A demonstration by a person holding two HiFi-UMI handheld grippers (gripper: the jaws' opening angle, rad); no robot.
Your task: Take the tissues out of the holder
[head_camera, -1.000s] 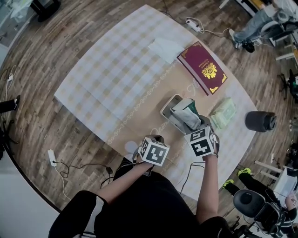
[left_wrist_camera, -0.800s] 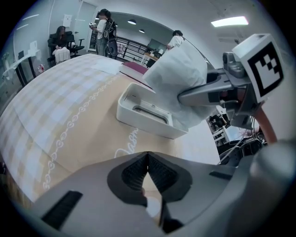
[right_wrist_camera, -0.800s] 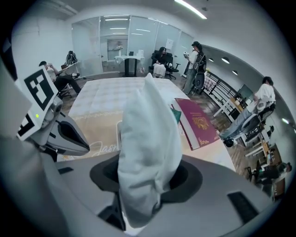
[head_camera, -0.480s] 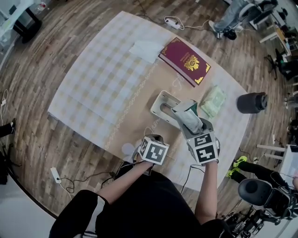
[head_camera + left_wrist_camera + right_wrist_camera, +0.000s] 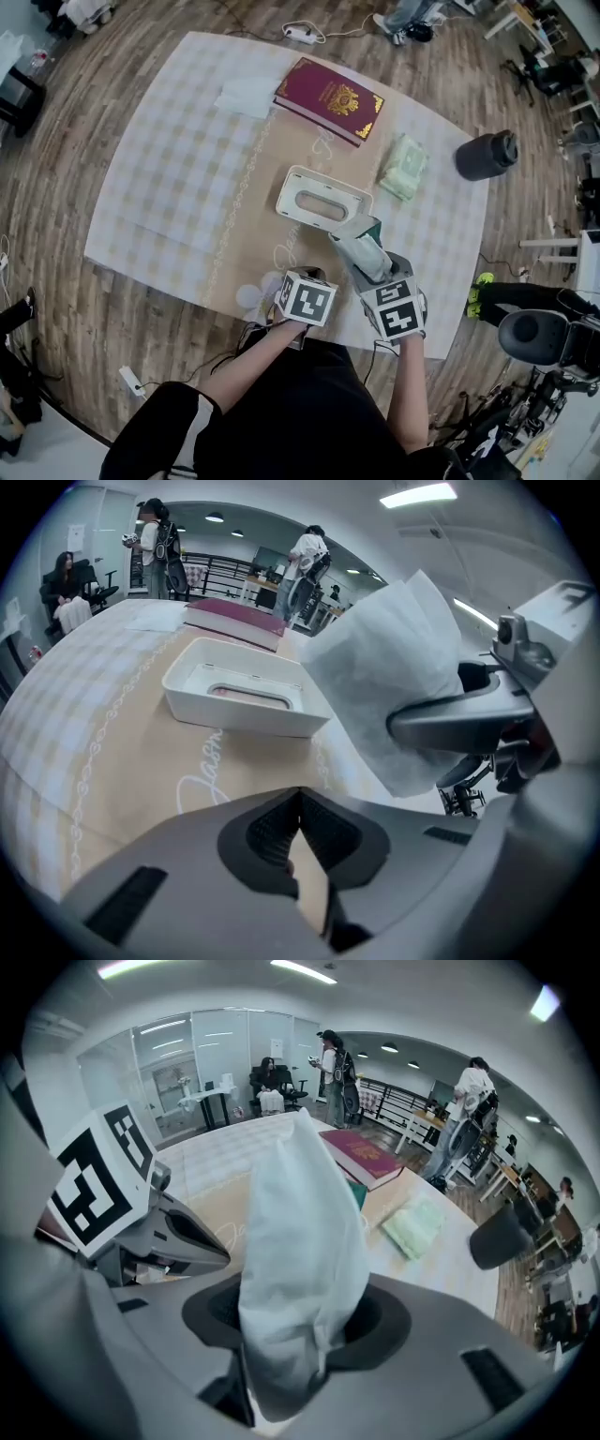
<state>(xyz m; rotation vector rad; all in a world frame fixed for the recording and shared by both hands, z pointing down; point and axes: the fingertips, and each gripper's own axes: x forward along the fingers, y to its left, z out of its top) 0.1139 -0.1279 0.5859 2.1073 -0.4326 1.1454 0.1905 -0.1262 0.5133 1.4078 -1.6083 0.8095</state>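
In the right gripper (image 5: 298, 1330), clamped between the jaws: a pale tissue pack (image 5: 300, 1232), held up clear of the table, close to the body. Beside it, the left gripper (image 5: 298, 841), jaws closed on nothing. Just beyond, on the tan table runner (image 5: 253, 220), the white holder (image 5: 292, 187), slot upward, seemingly emptied (inside not fully shown). Judged nearly done: only setting the pack down left, perhaps by the green pack (image 5: 405, 166) farther off. Cursive lettering on the runner, unreadable. Gold crest on the far red book (image 5: 328, 98); no legible words.
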